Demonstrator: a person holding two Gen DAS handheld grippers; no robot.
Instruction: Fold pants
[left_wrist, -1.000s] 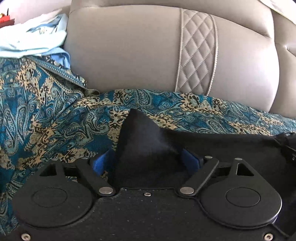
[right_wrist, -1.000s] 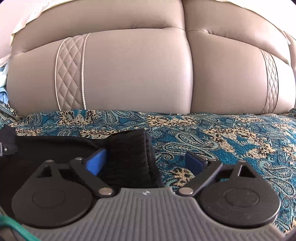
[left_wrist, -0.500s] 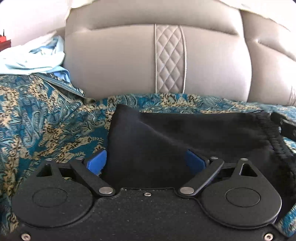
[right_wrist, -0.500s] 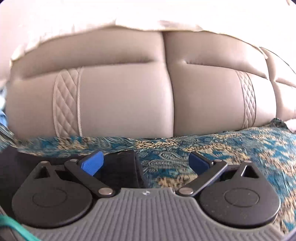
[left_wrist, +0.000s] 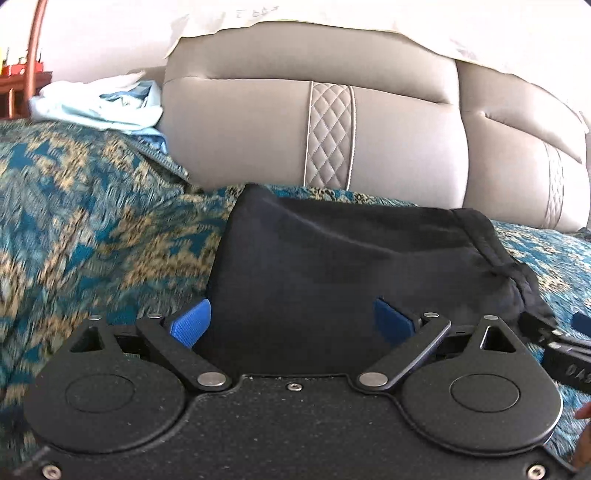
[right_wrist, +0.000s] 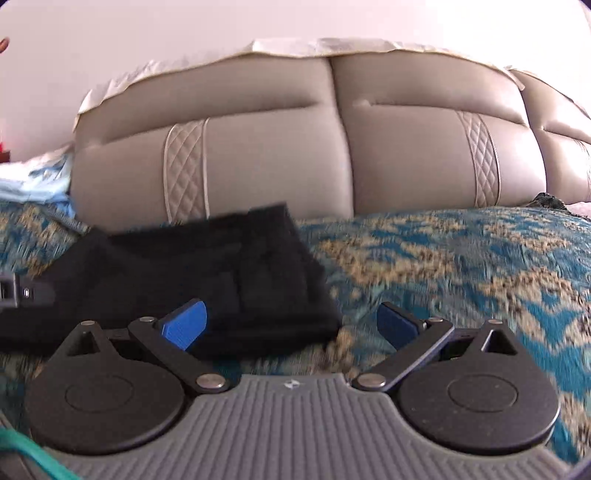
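While spread wide, left tongs (left_wrist: 292, 321) straddle black pants (left_wrist: 354, 266) on bedspread (left_wrist: 92, 229); right tongs (right_wrist: 291, 325) spread, beside pants edge.

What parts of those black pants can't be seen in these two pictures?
- Left wrist view: the near edge of the black pants is hidden behind the left gripper.
- Right wrist view: the pants' left part is cut off by the frame edge; the patterned cover is motion-blurred.

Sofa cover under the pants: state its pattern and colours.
The sofa cover is teal-blue paisley with tan-gold motifs, clearest in the right wrist view.
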